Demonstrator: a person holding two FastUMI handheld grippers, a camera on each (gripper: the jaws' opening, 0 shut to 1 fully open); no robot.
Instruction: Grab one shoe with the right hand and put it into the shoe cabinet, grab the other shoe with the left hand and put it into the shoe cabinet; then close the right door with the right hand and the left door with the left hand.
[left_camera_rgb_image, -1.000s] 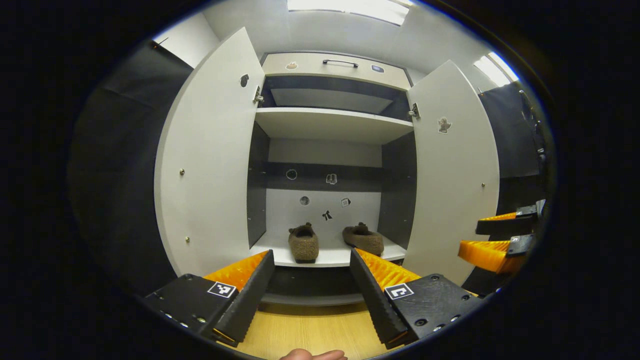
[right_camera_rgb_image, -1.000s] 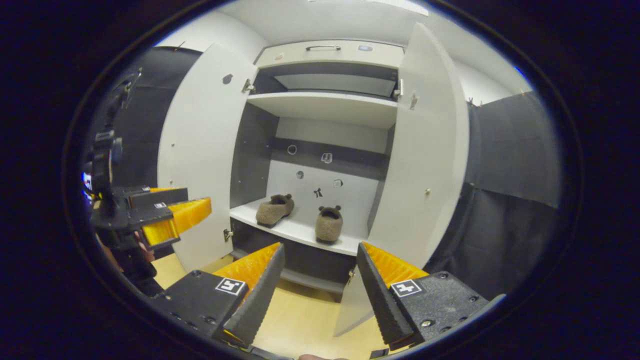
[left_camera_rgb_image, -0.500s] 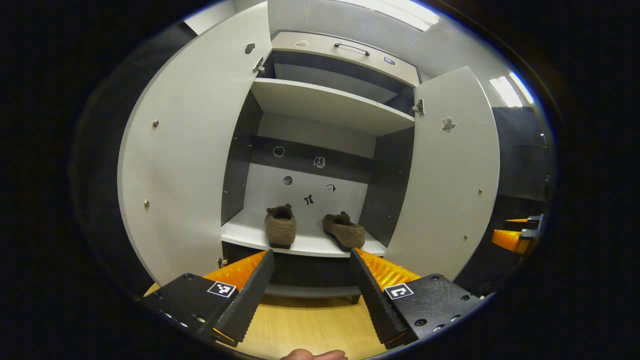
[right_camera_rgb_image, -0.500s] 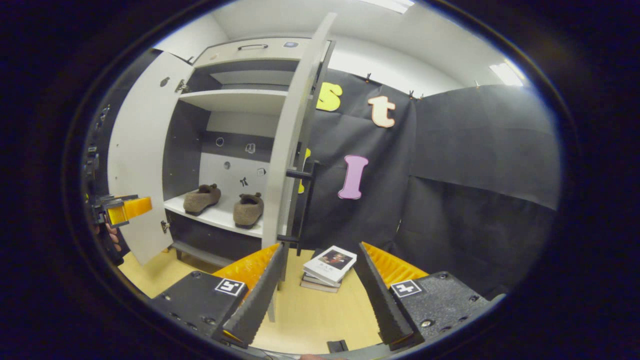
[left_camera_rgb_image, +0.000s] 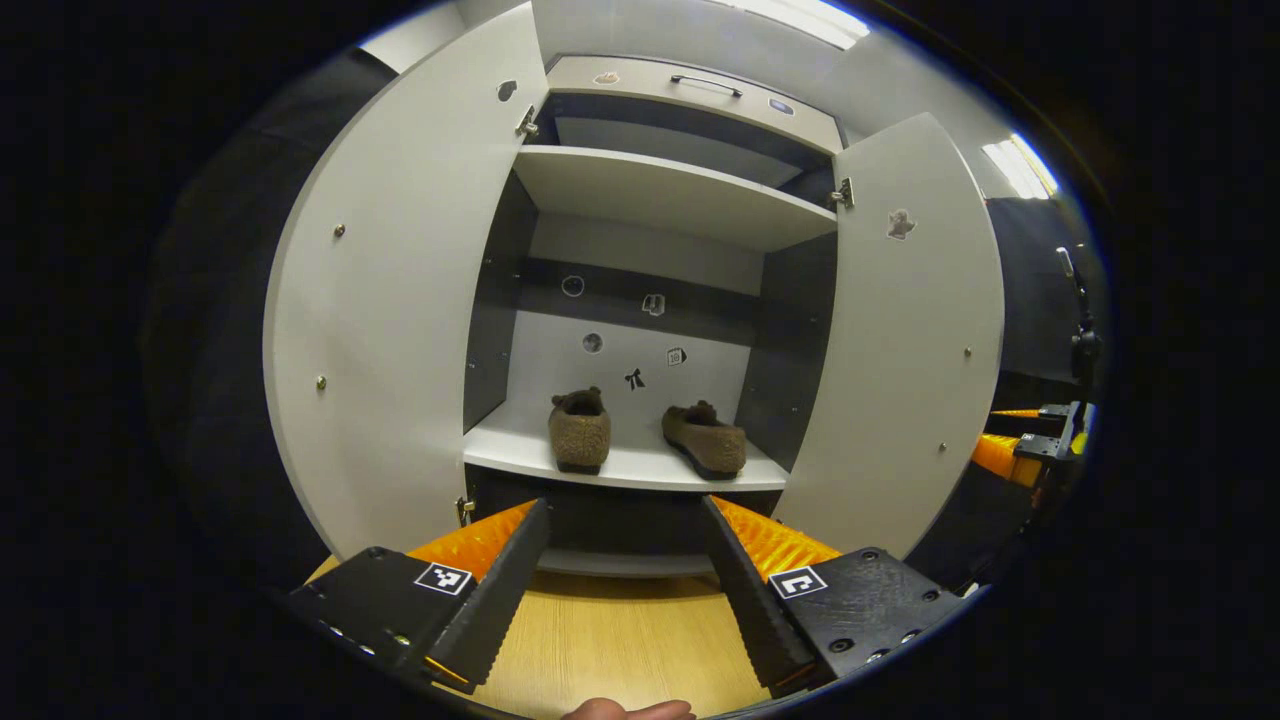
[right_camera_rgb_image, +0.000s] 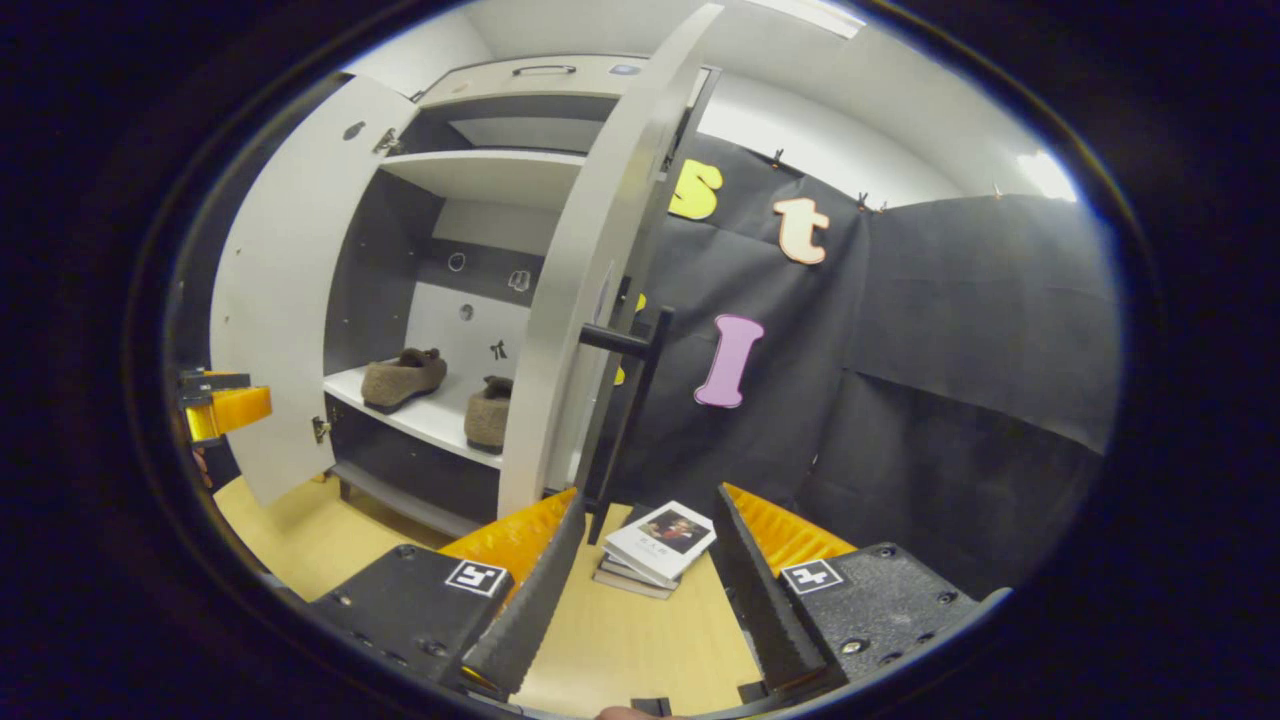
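Both shoes sat in the shoe cabinet (left_camera_rgb_image: 660, 195), doors open.

The two brown shoes (left_camera_rgb_image: 581, 432) (left_camera_rgb_image: 706, 439) rested side by side on the lower shelf (left_camera_rgb_image: 520, 450). The left gripper (left_camera_rgb_image: 624, 575) faced them, jaws wide and empty. The right gripper (right_camera_rgb_image: 645, 570), likewise spread and empty, was near the right door (right_camera_rgb_image: 575, 300) and its black handle (right_camera_rgb_image: 625, 400), a stack of books (right_camera_rgb_image: 655, 545) on the floor beyond.

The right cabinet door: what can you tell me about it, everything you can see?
The right door is a tall, flat, pale panel, seemingly painted board, swung wide open on hinges. A small sticker sits near its top inside; small screw heads dot it. In the right gripper view its outer face carries a dark bar handle. The right gripper, open, hovers near its edge.
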